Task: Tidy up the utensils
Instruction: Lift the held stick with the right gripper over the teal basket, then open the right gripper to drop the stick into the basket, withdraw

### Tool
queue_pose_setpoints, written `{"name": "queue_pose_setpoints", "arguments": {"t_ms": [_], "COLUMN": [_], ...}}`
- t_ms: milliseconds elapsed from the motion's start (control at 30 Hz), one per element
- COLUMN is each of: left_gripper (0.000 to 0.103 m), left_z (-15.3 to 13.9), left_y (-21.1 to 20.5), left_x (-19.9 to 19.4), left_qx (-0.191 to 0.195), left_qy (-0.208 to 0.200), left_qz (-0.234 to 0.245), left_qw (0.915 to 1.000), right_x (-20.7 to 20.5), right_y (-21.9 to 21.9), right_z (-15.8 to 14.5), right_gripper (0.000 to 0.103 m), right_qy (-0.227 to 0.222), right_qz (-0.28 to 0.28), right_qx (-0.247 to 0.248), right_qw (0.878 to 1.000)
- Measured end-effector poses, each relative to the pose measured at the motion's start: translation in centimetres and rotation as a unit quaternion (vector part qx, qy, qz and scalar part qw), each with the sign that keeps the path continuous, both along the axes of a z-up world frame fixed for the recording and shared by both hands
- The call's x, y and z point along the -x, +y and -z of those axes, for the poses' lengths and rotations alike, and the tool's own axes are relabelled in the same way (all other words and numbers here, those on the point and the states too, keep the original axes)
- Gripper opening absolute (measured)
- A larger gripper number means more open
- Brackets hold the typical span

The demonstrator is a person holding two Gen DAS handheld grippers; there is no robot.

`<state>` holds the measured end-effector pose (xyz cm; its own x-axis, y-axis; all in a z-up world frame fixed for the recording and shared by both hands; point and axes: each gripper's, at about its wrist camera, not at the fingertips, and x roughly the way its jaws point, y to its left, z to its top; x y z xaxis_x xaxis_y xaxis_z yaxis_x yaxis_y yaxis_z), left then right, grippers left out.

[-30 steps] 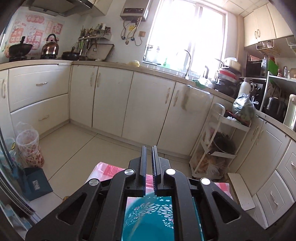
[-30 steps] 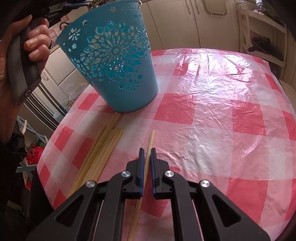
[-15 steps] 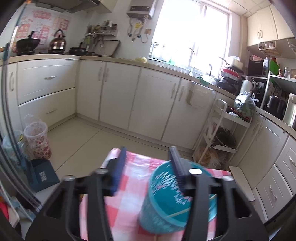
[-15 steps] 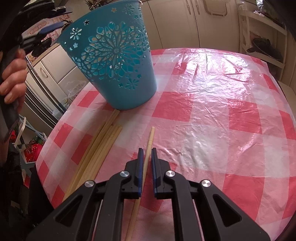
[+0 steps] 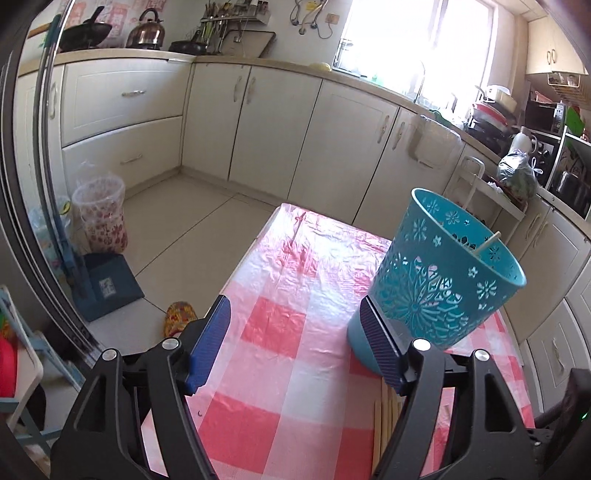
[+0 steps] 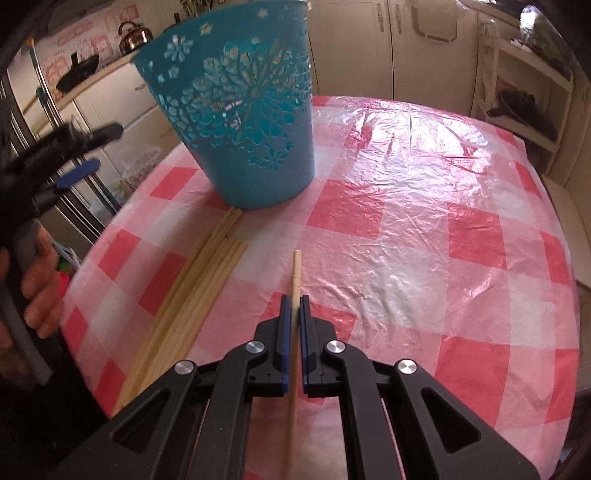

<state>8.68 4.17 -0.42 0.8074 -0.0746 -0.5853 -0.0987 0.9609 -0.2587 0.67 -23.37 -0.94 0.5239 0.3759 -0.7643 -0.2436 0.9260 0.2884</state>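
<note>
Chopstick lies pinched between the right gripper's narrow jaws, near the basket; left gripper gapes wide beside the basket.

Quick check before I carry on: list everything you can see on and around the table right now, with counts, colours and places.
basket: one, teal, on the table's far left; one chopstick leans inside.
loose chopsticks: a bundle, count unclear, pale wood, flat on the table in front of the basket.
single chopstick: one, pale wood, between the right gripper's fingers.
tablecloth: one, red and white check.
kettle: one, metal, on the far counter.
bin: one, clear, on the floor.
left gripper: open, beside the basket.
right gripper: shut on the single chopstick.
</note>
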Motion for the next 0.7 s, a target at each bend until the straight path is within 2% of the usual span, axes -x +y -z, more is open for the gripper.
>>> {"name": "queue_pose_setpoints", "arguments": {"t_ms": [67,167,300,400,467,600,700], "left_gripper": [0.069,0.069,0.069,0.071,0.074,0.076,0.077], "left_z": [0.4,1.1,1.4,1.2,0.9,0.8,0.8], "left_y": [0.3,1.2,1.8,1.4,1.1,0.4,0.2], "left_x": [0.2,0.7,1.4,2.3,2.8,3.7,4.1], "left_qx": [0.004,0.015,0.033,0.032,0.028,0.025,0.022], "left_qy": [0.005,0.015,0.024,0.021,0.018,0.014,0.012], "left_qz": [0.001,-0.003,-0.008,-0.004,-0.001,0.004,0.006], "left_qw": [1.0000,0.9998,0.9991,0.9993,0.9994,0.9996,0.9997], "right_x": [1.1,2.1,0.5,-2.3,-4.6,-9.6,-12.0], "right_y": [-1.2,-2.3,-1.7,-0.5,0.2,2.5,3.6], "right_z": [-2.3,-7.3,-15.0,-18.9,-20.2,-20.1,-18.6], "right_gripper": [0.005,0.005,0.005,0.005,0.005,0.005,0.005], "right_qy": [-0.014,-0.063,-0.166,-0.237,-0.267,-0.294,-0.282], "right_qz": [-0.004,-0.011,0.001,0.034,0.072,0.132,0.148], "right_qx": [-0.069,-0.155,-0.204,-0.203,-0.191,-0.157,-0.120], "right_qw": [0.997,0.986,0.965,0.950,0.942,0.934,0.940]}}
